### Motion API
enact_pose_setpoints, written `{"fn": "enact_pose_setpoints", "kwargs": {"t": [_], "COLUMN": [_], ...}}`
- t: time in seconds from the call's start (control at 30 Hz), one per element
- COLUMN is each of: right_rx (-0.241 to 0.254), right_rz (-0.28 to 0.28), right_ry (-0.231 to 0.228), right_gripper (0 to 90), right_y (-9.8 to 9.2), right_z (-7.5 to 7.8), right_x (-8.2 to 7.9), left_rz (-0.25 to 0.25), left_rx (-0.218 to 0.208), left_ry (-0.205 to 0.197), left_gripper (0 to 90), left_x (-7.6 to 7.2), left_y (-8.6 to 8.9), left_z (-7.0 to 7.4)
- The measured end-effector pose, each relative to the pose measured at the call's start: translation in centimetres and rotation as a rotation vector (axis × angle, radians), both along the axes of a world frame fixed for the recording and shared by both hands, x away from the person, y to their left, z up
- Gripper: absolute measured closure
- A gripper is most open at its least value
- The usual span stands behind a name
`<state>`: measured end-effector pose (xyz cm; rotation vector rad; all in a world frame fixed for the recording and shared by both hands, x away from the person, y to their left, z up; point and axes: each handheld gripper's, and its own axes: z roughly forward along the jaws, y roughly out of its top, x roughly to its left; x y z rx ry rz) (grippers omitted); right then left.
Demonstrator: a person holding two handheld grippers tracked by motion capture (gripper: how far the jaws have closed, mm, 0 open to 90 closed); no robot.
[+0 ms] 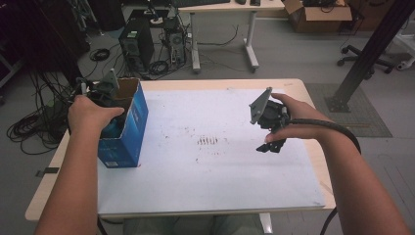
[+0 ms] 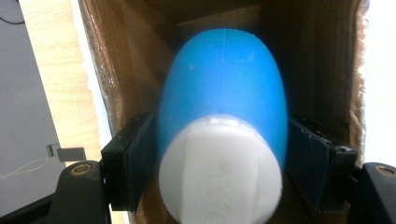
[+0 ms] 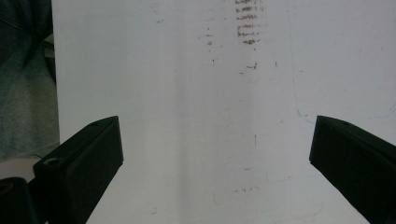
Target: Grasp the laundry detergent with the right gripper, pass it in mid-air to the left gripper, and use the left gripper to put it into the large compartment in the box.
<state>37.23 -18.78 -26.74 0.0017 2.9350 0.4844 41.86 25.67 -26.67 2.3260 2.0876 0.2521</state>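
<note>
Now I work inside the blue cardboard box [image 1: 128,128] at the left side of the table [image 1: 293,85], and my left gripper [image 1: 100,93] is down in its open top. In the left gripper view, a blue bottle with a white cap [image 2: 223,130] lies between my two jaws, the cap toward the camera and the body pointing deeper into the brown inside of the box. The pads stand just beside the bottle on both sides; I cannot tell surely if they press on it or stand a little off. I judge that this step is placing the bottle into the box, and that the letting go is under way.

My right gripper [image 1: 272,146] waits over the white mat [image 1: 205,186], well apart from the box, with its jaws wide apart and nothing between them.

The next move, I think, calls for spreading the left jaws a little more, so the bottle rests free. Then I should lift straight up, not catching the cardboard wall or dragging the cap with me.
</note>
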Motion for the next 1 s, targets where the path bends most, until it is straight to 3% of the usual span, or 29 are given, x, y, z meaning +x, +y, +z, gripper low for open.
{"fn": "enact_pose_setpoints", "kwargs": {"t": [0.3, 0.4, 0.77, 1.0], "right_rx": [0.001, -0.001, -0.007, -0.008], "right_rz": [0.003, 0.003, 0.003, -0.003], "right_ry": [-0.004, -0.005, -0.006, -0.006], "right_gripper": [2.9, 2.9, 2.9, 2.9], "right_y": [0.2, 0.2, 0.4, 0.3], "right_z": [0.1, 0.2, 0.4, 0.5], "right_x": [-0.1, -0.1, -0.2, -0.2], "left_rz": [0.0, -0.002, -0.025, -0.063], "left_rx": [0.033, 0.026, 0.022, -0.04], "left_ry": [-0.033, -0.048, -0.048, -0.044], "left_gripper": [27.8, 26.5, 17.4, 6.3], "left_x": [-0.3, -0.4, -0.5, -0.7], "left_y": [-0.2, -0.1, -0.5, -0.8], "left_z": [1.7, 2.3, 3.6, 4.6]}}
